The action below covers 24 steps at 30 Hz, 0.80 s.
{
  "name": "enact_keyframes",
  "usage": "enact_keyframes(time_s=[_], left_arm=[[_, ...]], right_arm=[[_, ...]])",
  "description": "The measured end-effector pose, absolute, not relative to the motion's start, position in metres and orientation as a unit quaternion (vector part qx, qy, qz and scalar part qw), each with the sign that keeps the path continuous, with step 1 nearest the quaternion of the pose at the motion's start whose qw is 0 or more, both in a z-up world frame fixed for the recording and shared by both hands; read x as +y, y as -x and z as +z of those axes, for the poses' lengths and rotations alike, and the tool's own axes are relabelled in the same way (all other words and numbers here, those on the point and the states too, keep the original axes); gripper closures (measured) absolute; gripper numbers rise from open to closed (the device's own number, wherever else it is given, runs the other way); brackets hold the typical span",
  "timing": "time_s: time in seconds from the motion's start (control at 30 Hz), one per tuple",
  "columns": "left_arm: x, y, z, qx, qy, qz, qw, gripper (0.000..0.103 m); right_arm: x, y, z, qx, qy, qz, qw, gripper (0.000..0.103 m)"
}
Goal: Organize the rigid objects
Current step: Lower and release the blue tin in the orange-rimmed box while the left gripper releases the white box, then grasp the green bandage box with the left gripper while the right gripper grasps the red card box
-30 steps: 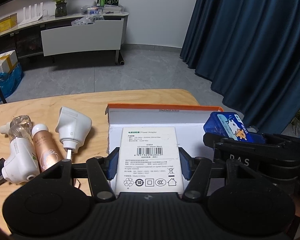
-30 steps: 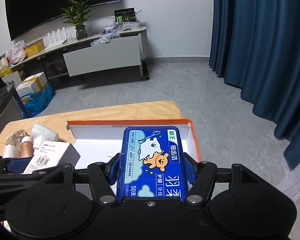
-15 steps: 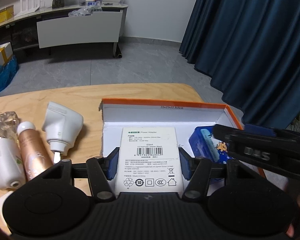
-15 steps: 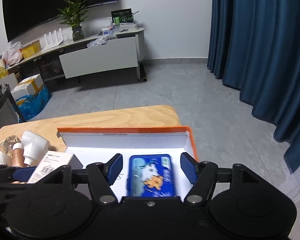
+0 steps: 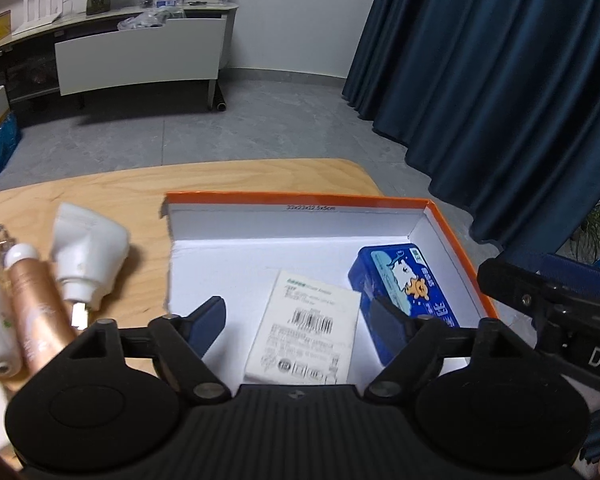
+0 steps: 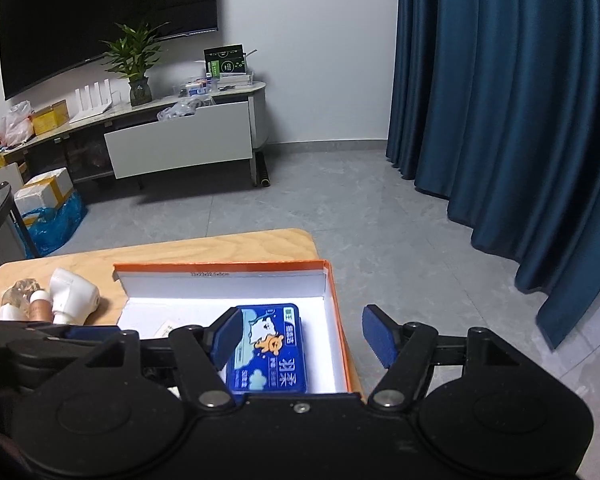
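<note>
The orange box [image 5: 456, 248] carries small print on its far inner wall, a size line reading roughly "33x23x12.5x5cm". The white adapter carton [image 5: 306, 332] shows a barcode and rows of print too small to read. The blue tin [image 6: 270, 350] bears large Chinese characters "羽柔". The right gripper [image 5: 548, 304] body shows the letters "DA".

The orange-edged box [image 5: 452, 236] stands open at the top, so access is from above. Its far left floor is bare and passable. The white carton [image 5: 304, 336] occupies the near middle; the blue tin [image 5: 404, 280] lies just beside it along the right wall. On the table [image 5: 100, 188] left of the box, a white bottle [image 5: 88, 252] and a copper tube [image 5: 36, 304] block the near left. The far table strip is free.
</note>
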<state>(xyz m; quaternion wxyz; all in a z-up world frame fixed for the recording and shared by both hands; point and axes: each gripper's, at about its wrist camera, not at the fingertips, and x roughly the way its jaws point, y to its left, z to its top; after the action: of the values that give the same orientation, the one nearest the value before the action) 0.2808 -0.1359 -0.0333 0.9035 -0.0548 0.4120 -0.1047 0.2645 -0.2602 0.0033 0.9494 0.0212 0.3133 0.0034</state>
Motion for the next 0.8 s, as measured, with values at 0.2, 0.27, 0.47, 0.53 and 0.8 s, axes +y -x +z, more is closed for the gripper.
enact_keyframes(time_s=[0.2,0.27,0.47,0.53,0.8], left_arm=[[-0.122,-0.252,-0.013,0.406,0.045,-0.081,0.909,0.011],[-0.116,-0.24,-0.008,0.402,0.04,-0.069,0.912,0.009],[-0.095,-0.219,-0.005,0.405,0.058,-0.056,0.911,0.007],[-0.088,-0.212,-0.004,0.404,0.056,-0.051,0.912,0.007],[-0.053,-0.188,-0.004,0.406,0.074,-0.021,0.91,0.007]], right_arm=[[-0.255,-0.247,0.006,0.321,-0.031,0.008,0.946,0.018],[-0.251,-0.24,0.006,0.325,-0.036,0.009,0.945,0.016],[-0.237,-0.219,0.007,0.333,-0.036,0.026,0.942,0.013],[-0.23,-0.212,0.007,0.336,-0.034,0.037,0.941,0.013],[-0.201,-0.196,0.004,0.346,-0.018,0.068,0.936,0.013]])
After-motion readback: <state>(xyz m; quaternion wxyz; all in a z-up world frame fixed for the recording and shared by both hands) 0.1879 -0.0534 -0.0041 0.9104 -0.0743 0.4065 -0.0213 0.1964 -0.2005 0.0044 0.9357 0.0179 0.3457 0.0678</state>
